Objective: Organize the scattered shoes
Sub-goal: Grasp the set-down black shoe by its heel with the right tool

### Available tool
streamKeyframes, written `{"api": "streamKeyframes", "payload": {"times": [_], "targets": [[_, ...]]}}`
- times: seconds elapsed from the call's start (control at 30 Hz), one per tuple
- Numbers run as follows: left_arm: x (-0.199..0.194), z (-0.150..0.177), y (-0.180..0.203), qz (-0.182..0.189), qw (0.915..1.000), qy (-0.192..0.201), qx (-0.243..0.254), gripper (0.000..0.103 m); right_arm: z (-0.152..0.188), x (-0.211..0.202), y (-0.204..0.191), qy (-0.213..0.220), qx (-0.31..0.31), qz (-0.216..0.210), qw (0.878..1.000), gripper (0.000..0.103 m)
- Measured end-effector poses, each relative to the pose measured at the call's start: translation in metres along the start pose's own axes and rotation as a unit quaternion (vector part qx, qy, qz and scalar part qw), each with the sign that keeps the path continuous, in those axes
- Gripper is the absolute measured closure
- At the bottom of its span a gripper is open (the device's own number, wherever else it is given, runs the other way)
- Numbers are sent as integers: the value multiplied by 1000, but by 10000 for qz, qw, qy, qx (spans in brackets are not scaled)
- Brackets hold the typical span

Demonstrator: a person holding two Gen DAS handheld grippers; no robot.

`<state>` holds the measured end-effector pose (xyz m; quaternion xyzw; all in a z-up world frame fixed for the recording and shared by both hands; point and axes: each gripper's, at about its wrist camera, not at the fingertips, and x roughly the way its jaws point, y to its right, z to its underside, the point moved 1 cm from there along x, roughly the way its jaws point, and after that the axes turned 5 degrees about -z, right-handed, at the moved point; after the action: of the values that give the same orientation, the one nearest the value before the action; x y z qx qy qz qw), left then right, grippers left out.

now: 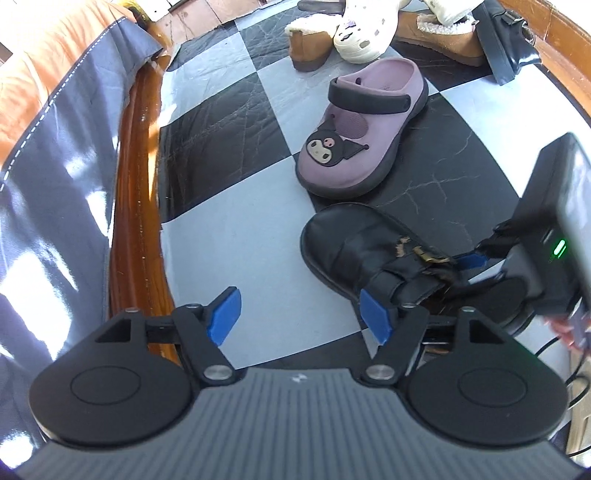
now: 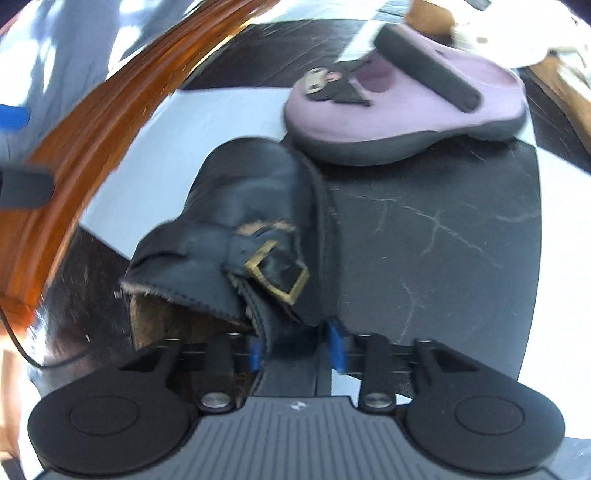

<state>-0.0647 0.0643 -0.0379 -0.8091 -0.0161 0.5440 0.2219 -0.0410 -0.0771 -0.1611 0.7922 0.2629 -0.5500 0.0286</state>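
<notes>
Step in hand: moving the black shoe (image 2: 236, 236). Right tool (image 2: 297, 347) is clamped narrow on its strap side near the buckle; the shoe lies on the checkered floor mat (image 1: 236, 155), toe just beside the purple clog (image 1: 362, 129). Left tool (image 1: 301, 314) hangs wide, empty. Next, judged: carry shoe toward the mat's far edge, beside the other shoes (image 1: 332, 33).

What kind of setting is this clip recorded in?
Probably a room at home, staged for the task: a checkered floor mat strewn with shoes such as a purple clog, glossy wooden trim, and an orange-and-grey quilt alongside.
</notes>
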Motion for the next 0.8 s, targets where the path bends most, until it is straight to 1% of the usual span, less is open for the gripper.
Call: {"api": "streamKeyframes", "payload": {"times": [0.07,0.13,0.2,0.23,0.3,0.37,0.47,0.53,0.6,0.67,0.77,0.8], "targets": [[0,0,-1,4,10000,-24,-11,32,1,-2,2,69,30,-6,10000,88],[0,-1,0,-24,10000,-6,20,32,1,-3,5,137,61,-12,9999,89],[0,-1,1,-109,9999,0,64,28,0,-1,7,215,87,-32,9997,89],[1,0,2,-163,9998,-6,89,28,-2,3,7,241,49,-49,9997,88],[5,0,5,-257,9995,-83,148,27,-4,-6,9,195,-148,-22,9997,89],[6,1,3,-173,9997,-147,107,27,-6,-13,12,149,-293,19,9995,89],[8,1,0,-130,9997,-174,76,27,-10,-18,26,82,-199,155,9996,92],[10,1,-1,-208,9996,-175,89,27,-12,-21,35,38,-136,246,9996,92],[13,2,-1,-263,9993,-232,87,27,-15,-24,44,-7,-74,337,9994,86],[17,3,-2,-289,9990,-317,78,27,-18,-28,53,-52,-11,428,9991,85],[21,4,-3,-305,9986,-420,78,27,-33,-11,45,-75,-133,630,9979,84],[22,4,-3,-313,9985,-437,87,27,-34,-11,45,-71,-156,671,9976,83]]}}
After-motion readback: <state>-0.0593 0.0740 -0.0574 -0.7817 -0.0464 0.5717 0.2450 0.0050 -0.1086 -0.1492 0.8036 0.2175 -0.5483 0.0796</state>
